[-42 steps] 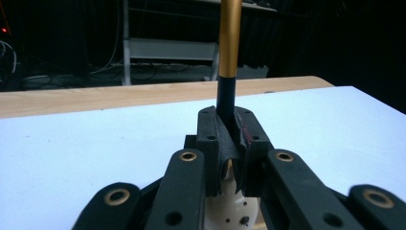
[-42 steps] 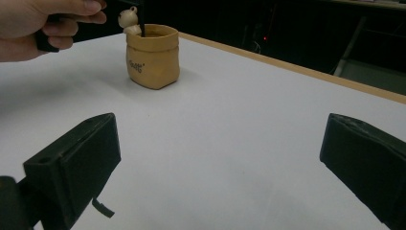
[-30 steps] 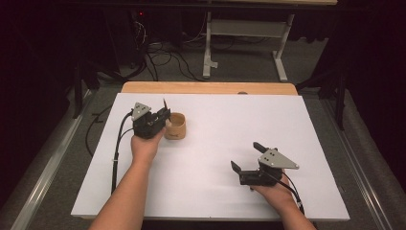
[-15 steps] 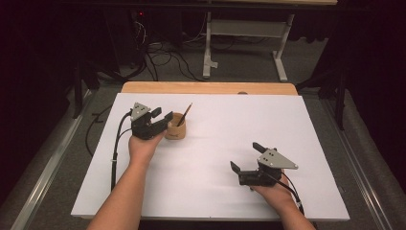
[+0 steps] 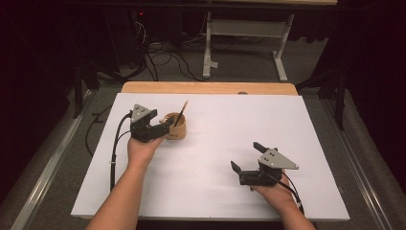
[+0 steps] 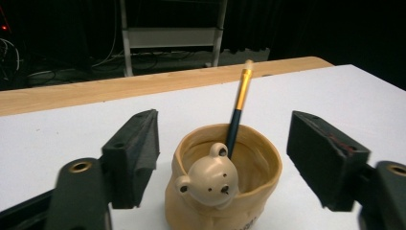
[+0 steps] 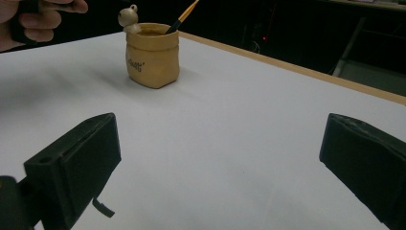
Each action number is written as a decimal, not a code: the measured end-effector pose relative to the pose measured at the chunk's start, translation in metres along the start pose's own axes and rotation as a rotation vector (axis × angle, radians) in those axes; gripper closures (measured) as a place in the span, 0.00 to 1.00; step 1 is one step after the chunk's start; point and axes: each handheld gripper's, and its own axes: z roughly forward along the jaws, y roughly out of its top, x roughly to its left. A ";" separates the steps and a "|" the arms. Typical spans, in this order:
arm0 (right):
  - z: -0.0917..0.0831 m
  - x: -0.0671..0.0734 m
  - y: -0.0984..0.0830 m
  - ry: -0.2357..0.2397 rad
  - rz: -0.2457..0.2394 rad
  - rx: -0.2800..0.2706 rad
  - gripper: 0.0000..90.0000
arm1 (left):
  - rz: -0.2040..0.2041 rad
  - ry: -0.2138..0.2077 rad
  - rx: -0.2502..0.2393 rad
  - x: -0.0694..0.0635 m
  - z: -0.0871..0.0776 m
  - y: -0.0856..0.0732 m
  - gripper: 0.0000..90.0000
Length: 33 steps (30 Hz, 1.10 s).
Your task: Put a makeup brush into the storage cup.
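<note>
A tan pot (image 5: pixel 176 129) with a small bear head (image 6: pixel 208 179) on its rim stands on the white table top (image 5: pixel 215 120), left of centre. A dark brush with a gold ferrule (image 6: pixel 238 110) leans inside it, tip up. My left gripper (image 5: pixel 165 128) is at the pot's left side. Its jaws have just been opening and now stand open on either side of the pot (image 6: pixel 249 191), touching neither pot nor brush. My right gripper (image 5: pixel 245 155) rests open at the front right with nothing between its jaws. From there the pot (image 7: pixel 153 60) is far off to the left.
A wooden table edge (image 5: pixel 206 87) runs along the back of the white sheet. Beyond it stand a metal frame's legs (image 5: pixel 239 33) and floor cables (image 5: pixel 163 57). Bare white surface lies between pot and right gripper (image 7: pixel 222 153). The person's left hand (image 7: pixel 38 17) is near the pot.
The brush was held upright at the left gripper's tip over the pot. It now leans free in the pot, and the left jaws have spread apart. The right gripper has not moved.
</note>
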 end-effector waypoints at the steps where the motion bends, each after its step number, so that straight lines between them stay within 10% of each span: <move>1: 0.000 0.000 0.000 -0.001 0.001 0.000 0.02 | 0.002 0.004 0.002 -0.001 -0.001 0.000 0.26; 14: -0.002 0.000 0.001 -0.002 0.007 -0.002 0.02 | 0.009 0.023 0.006 -0.005 -0.014 -0.006 0.06; 33: -0.003 0.000 0.001 -0.010 0.005 0.003 0.02 | 0.027 -0.071 0.013 -0.027 -0.031 -0.027 0.00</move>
